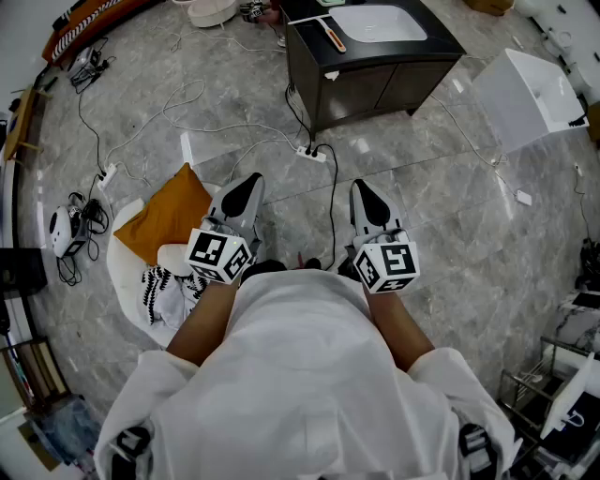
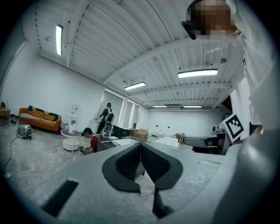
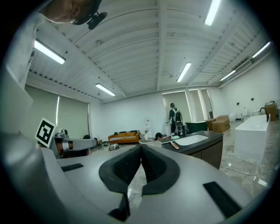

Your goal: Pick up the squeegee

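Pre-reach: my L tool [image 1: 254, 179] & R tool [image 1: 360, 186] both pinched closed, empty; next, approach squeegee [image 1: 335, 39] near tabletop's [image 1: 302, 28] left edge.

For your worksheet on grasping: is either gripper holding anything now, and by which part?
Nothing is held: the left gripper and the right gripper both have their jaws closed together with nothing between them.

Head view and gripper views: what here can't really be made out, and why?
- Orange-handled tool on the dark sink cabinet: too small in the head view and the right gripper view to show its blade.
- Person's feet: hidden in the head view by the white shirt.
- Round white table: cut off by the head view's top edge.
- Distant standing person, left gripper view: too small for detail.
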Demonstrator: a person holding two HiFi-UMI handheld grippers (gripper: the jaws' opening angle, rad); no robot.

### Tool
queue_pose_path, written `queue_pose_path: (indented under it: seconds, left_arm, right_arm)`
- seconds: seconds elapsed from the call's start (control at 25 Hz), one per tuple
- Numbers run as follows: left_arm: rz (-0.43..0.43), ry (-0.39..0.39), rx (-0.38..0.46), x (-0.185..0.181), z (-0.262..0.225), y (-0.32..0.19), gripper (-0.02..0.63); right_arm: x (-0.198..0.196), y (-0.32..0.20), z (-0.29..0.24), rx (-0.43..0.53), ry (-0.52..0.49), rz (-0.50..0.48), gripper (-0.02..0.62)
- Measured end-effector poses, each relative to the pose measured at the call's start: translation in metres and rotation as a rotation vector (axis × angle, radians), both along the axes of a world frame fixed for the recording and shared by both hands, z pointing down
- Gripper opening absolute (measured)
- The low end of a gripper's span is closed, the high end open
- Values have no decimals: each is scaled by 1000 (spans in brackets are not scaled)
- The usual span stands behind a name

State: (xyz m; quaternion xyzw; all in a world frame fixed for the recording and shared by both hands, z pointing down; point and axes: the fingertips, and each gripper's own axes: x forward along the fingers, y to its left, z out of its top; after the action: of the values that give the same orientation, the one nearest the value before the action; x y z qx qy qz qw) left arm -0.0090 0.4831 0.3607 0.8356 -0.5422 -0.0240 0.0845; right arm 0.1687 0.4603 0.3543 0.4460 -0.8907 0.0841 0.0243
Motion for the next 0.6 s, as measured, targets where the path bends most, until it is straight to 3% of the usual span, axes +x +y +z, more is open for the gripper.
queue_pose_path:
  seconds: [0.6]
  left_arm:
    - [-7,-9,-13,23,5,-37,17]
  right_arm:
    - [44,-43,9,-26,-61,31,15]
